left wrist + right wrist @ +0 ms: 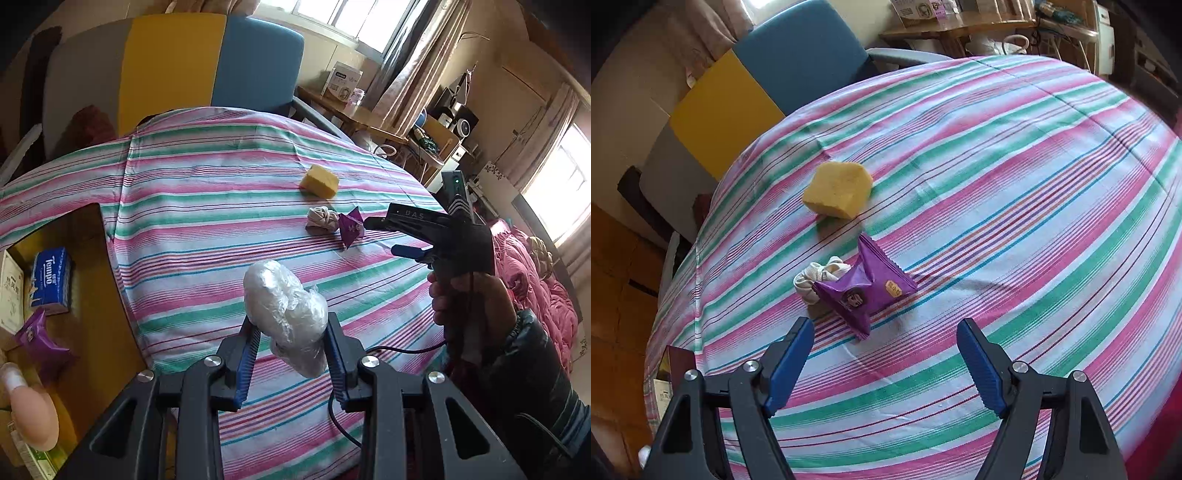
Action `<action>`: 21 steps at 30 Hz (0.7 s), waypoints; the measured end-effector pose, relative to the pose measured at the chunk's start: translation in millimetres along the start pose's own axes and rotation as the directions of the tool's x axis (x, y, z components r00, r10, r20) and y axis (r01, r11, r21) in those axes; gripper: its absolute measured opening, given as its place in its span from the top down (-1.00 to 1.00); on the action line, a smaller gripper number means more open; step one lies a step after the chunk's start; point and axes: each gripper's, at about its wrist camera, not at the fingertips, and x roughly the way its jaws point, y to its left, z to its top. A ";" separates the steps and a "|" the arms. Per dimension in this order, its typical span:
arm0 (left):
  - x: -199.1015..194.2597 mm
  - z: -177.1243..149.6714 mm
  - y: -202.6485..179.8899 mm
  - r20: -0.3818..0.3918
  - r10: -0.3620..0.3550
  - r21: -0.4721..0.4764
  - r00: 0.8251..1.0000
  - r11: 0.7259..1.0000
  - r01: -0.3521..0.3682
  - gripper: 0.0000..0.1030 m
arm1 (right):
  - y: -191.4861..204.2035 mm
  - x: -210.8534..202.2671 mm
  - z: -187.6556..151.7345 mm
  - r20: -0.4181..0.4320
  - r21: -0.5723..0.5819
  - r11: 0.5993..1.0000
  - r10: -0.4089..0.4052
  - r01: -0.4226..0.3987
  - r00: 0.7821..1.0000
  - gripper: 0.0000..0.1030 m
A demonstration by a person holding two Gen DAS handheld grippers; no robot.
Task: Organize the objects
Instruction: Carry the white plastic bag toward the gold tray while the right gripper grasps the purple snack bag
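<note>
transfer step: left gripper (291, 332) clamps plastic bundle (286, 314) above bed; right gripper (886, 354), jaws wide, should next close on purple packet (866, 286).

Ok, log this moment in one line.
left gripper: shut on plastic-wrapped bundle | right gripper: open, above purple packet | bed: sponge, knotted cloth

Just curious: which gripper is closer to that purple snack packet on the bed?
Right. The right gripper hangs open just short of the purple packet; the left gripper is farther back, clamped on a plastic-wrapped bundle.
</note>
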 end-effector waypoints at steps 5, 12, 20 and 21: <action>-23.3 -11.4 12.9 0.027 0.008 -0.017 1.000 1.000 -0.007 0.33 | -14.6 11.1 -0.6 -0.065 0.153 0.978 0.152 -0.140 0.986 -0.55; -51.0 -21.7 33.7 0.073 0.017 -0.056 0.997 0.998 -0.013 0.33 | -10.2 30.2 7.6 -0.051 0.295 0.941 0.189 -0.166 0.981 -0.49; -86.0 -44.4 72.7 0.115 0.079 -0.145 0.990 0.988 -0.062 0.33 | 23.1 55.6 18.3 -0.042 0.182 0.982 0.054 -0.045 0.998 0.06; -90.3 -47.1 78.9 0.118 0.091 -0.159 0.989 0.985 -0.072 0.33 | 26.7 55.3 18.0 -0.041 0.155 0.987 0.044 -0.037 0.998 0.10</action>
